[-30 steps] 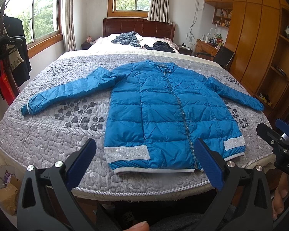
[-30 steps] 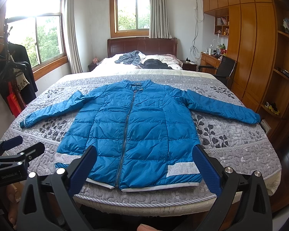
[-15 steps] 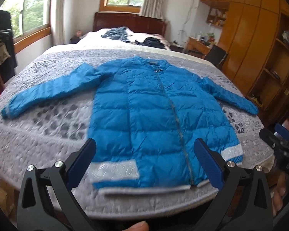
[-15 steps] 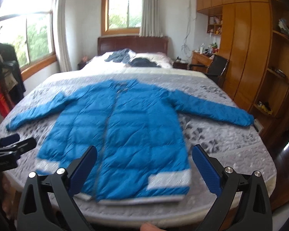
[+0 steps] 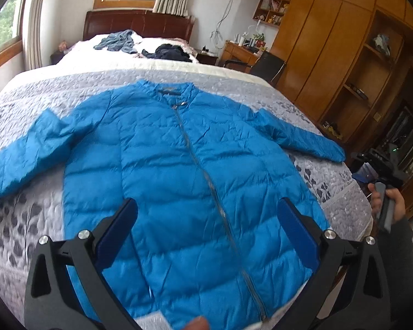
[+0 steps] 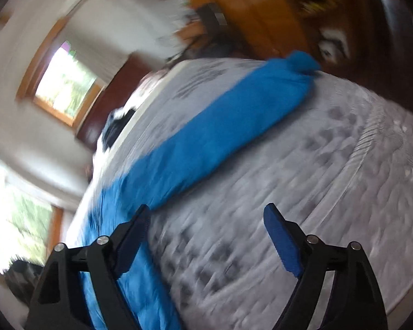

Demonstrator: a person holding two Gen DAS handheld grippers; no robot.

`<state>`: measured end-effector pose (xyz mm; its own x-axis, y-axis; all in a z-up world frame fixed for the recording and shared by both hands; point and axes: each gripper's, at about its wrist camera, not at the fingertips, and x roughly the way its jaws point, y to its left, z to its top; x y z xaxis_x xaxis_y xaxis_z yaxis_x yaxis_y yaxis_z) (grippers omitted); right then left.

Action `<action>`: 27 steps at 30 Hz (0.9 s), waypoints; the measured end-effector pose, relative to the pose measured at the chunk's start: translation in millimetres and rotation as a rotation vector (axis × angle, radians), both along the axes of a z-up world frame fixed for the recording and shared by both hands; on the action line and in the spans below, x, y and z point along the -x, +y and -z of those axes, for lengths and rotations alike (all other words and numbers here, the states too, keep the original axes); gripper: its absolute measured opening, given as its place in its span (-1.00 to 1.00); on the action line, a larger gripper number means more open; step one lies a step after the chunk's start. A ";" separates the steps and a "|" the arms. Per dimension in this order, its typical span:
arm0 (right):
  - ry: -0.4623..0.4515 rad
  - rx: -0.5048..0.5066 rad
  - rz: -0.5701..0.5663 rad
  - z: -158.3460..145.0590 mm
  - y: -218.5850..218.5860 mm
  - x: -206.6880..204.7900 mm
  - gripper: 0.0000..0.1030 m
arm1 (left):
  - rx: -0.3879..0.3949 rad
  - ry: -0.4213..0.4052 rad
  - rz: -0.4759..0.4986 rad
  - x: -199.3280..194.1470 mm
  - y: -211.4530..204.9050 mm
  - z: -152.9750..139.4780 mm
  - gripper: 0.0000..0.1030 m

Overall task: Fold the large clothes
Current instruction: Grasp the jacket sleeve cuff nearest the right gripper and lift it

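The bright blue quilted puffer jacket (image 5: 179, 181) lies flat and face up on the grey quilted bedspread with dark leaf prints (image 5: 330, 189), zipped closed, collar toward the dark wooden headboard (image 5: 137, 23), both sleeves spread out to the sides. Its right-hand sleeve (image 6: 220, 126) runs across the bedspread with the cuff at the bed's edge; my right wrist view of it is tilted and blurred. Beyond the jacket, near the headboard, sit a crumpled grey-blue garment (image 5: 118, 42) and a dark one (image 5: 170, 52). My left claw (image 5: 206, 233) hangs above the jacket's lower front, spread wide with nothing between its blue pads (image 5: 118, 233). My right claw (image 6: 206, 244) is likewise wide and empty, over the bedspread just beside the jacket's side, below the sleeve. A hand (image 5: 388, 206) grips the right claw's handle off the jacket's right.
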<state>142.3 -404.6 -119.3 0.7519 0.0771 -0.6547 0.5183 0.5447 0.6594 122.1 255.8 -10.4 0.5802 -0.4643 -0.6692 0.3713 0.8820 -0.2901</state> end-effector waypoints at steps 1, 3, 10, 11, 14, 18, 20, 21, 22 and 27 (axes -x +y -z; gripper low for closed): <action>-0.011 -0.054 0.026 7.4 -17.9 -0.7 0.63 | 0.002 -0.006 0.003 -2.9 -2.2 -0.3 0.95; -0.064 -0.169 0.072 22.9 -56.6 -0.8 0.63 | 0.012 -0.014 0.011 -8.7 -6.3 -0.6 0.95; -0.218 -0.336 0.250 61.7 -143.7 2.1 0.58 | 0.026 -0.032 -0.031 -29.0 -10.1 6.8 0.95; -0.222 -0.345 0.254 65.5 -148.2 0.9 0.51 | 0.016 -0.030 -0.026 -31.4 -12.2 7.5 0.95; -0.212 -0.361 0.261 76.5 -161.6 -9.9 0.32 | 0.003 -0.026 -0.012 -36.5 -18.1 9.1 0.95; -0.181 -0.346 0.245 81.7 -167.3 -28.6 0.22 | 0.032 0.002 0.006 -46.4 -24.2 8.4 0.95; -0.177 -0.334 0.240 81.2 -167.1 -36.7 0.15 | 0.037 0.005 0.004 -51.6 -27.1 6.7 0.95; -0.175 -0.330 0.239 80.4 -166.7 -41.3 0.12 | 0.040 0.012 0.004 -53.0 -27.9 6.9 0.95; -0.177 -0.329 0.238 79.0 -168.9 -46.7 0.04 | 0.052 0.032 0.005 -56.5 -28.2 7.3 0.95; -0.152 -0.303 0.222 79.8 -175.8 -54.5 -0.60 | 0.096 0.132 -0.007 -69.4 -24.2 14.9 0.95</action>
